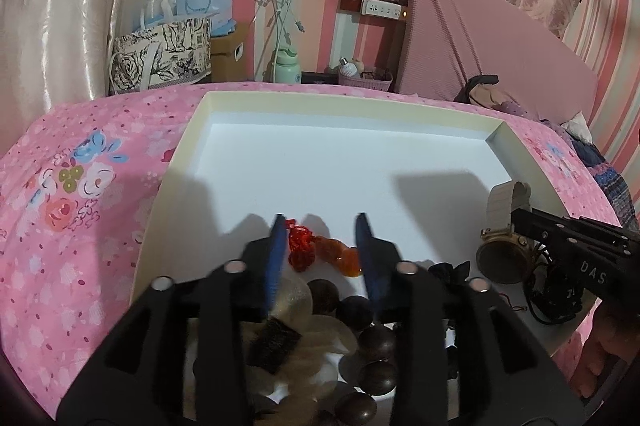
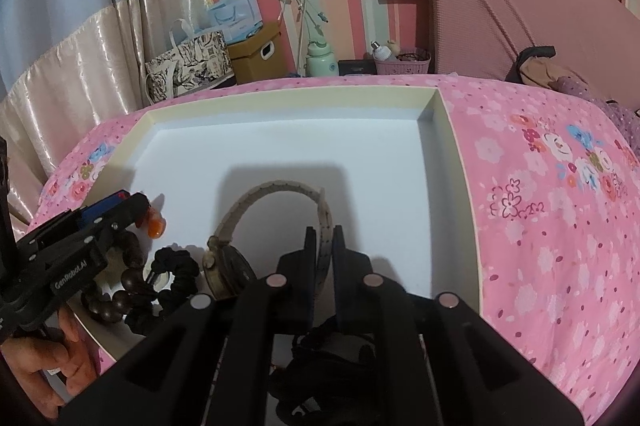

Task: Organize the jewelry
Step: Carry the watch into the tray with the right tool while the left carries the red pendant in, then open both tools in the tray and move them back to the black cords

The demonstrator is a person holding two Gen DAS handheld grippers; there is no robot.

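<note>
A white shallow tray (image 1: pixel 192 129) (image 2: pixel 440 129) lies on a pink floral bed. My left gripper (image 1: pixel 322 222) is open, its blue fingers either side of a red-orange knotted pendant (image 1: pixel 316 252). Dark wooden beads (image 1: pixel 356 310) (image 2: pixel 124 266) and a translucent piece (image 1: pixel 296 298) lie below it. My right gripper (image 2: pixel 325 238) is shut on the beige strap of a gold-cased watch (image 2: pixel 228 266), which stands on edge in the tray; the watch also shows in the left wrist view (image 1: pixel 502 254). A black scrunchie (image 2: pixel 172 278) lies between beads and watch.
The bed cover (image 2: pixel 560 226) surrounds the tray. Behind the bed stand a patterned tote bag (image 1: pixel 160 57), a cardboard box (image 2: pixel 256 53), a green bottle (image 1: pixel 286 65), a pink basket (image 2: pixel 404 61) and a pink headboard (image 1: pixel 480 37). Dark cords (image 1: pixel 556 290) lie by the watch.
</note>
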